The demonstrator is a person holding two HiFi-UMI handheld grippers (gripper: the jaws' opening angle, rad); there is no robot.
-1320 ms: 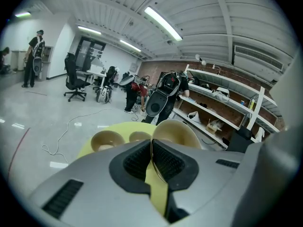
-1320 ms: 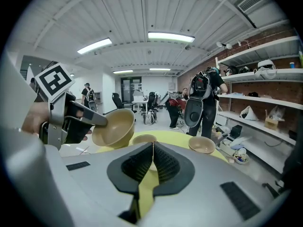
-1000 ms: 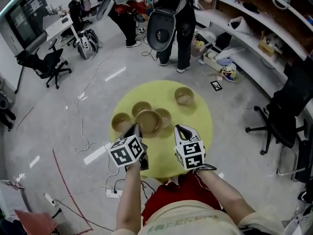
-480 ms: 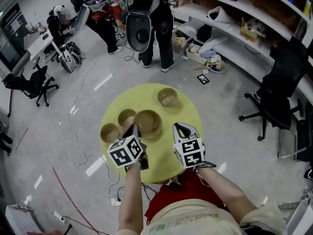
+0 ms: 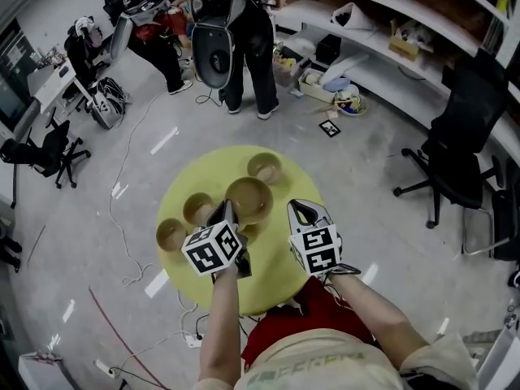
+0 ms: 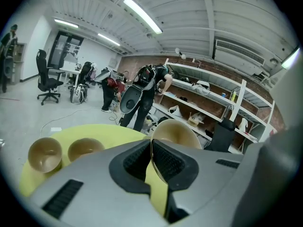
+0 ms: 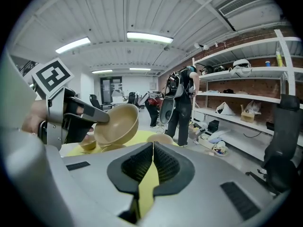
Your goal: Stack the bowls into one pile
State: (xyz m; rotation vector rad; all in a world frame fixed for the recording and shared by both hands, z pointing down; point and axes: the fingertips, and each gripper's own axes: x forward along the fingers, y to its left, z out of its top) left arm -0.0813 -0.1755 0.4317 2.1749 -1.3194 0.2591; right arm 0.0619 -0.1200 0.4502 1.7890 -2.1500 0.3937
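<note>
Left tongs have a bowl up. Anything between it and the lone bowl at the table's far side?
Nothing visible does. The held bowl, gripped by its rim in the left tongs, hangs above the yellow table near the far bowl, with no other bowl between them.

Raised bowl (image 5: 249,199) over table (image 5: 268,262); far bowl (image 5: 264,167) behind, middle bowl (image 5: 199,208) and outer bowl (image 5: 171,234) left.

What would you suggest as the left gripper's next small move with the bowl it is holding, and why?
Probably carry the held bowl to the person's left, over the nearest bowl, and lower it in. The left gripper is clamped on its rim and holds it tilted above the yellow table, while that neighbour sits upright, empty and close by.
</note>
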